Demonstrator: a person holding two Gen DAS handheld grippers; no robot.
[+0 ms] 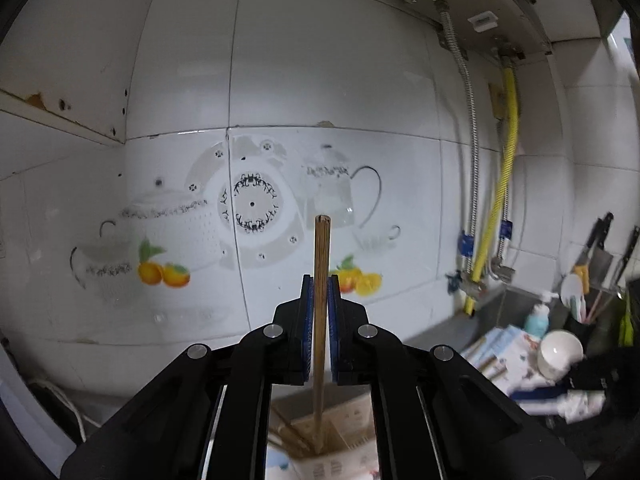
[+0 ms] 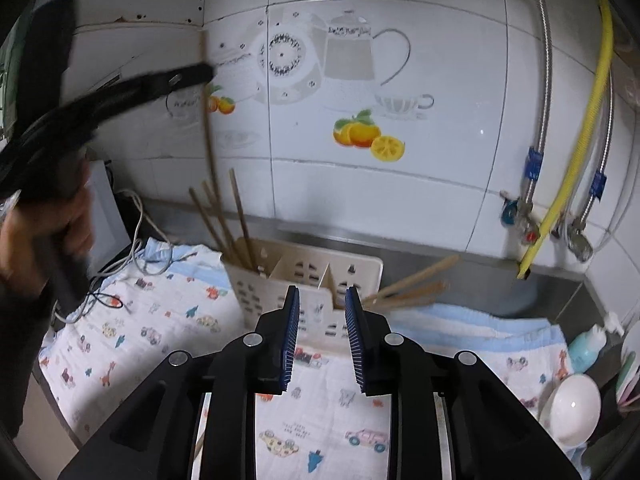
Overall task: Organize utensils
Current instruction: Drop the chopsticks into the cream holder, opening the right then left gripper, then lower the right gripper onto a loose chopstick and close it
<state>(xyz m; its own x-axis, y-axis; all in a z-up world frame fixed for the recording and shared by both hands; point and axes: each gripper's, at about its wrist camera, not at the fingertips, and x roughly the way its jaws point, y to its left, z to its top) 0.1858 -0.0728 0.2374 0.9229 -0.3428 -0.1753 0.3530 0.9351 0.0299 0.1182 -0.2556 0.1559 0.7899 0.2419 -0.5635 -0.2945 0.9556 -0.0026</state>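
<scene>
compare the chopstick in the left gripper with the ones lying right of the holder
The chopstick in the left gripper stands upright, clamped between shut pads above the holder. The loose chopsticks lie almost flat on the cloth beside the holder, ungripped, near the open right gripper. All look like plain light wood.

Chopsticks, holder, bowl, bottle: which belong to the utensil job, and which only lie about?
Job:
- chopstick in left gripper
- slotted holder
- loose chopsticks

Lying about:
- white bowl
- blue bottle
- printed cloth
</scene>
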